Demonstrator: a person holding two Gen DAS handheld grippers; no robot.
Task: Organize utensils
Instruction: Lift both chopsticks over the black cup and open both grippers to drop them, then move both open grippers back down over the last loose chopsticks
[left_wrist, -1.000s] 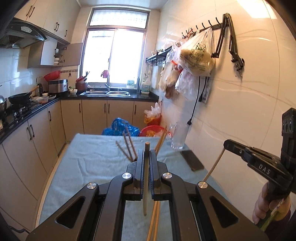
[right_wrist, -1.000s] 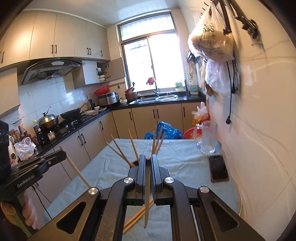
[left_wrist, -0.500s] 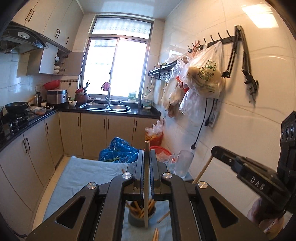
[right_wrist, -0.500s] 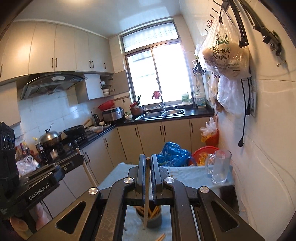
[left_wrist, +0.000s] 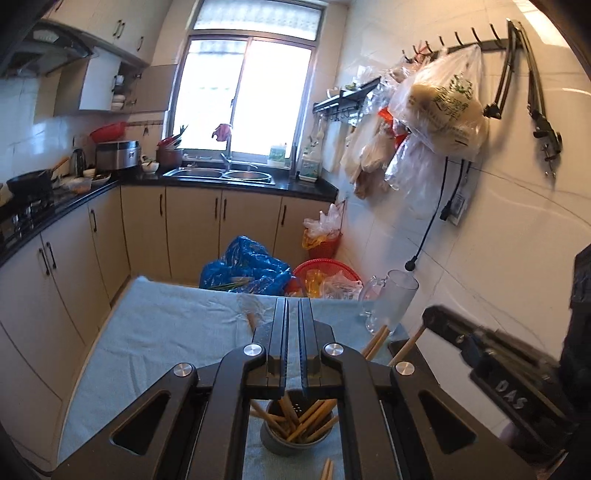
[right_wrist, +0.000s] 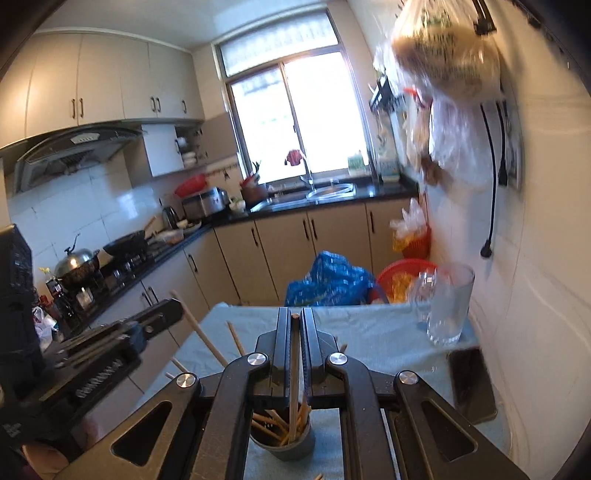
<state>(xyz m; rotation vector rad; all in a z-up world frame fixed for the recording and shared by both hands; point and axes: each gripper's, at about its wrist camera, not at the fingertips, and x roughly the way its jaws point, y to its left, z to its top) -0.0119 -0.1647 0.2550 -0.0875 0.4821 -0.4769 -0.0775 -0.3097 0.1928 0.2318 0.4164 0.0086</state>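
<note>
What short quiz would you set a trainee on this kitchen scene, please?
1. True or false: the right hand-held gripper is empty.
2. The lower end of its chopstick hangs over which? A glass mug; B grey holder; C phone.
3. Fill in: the cloth under the holder is light ___.
Key: 1 false, it is shut on a chopstick; 2 B; 3 blue.

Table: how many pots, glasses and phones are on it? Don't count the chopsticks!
Pot: 1
Glass: 1
Phone: 1
Total: 3
</note>
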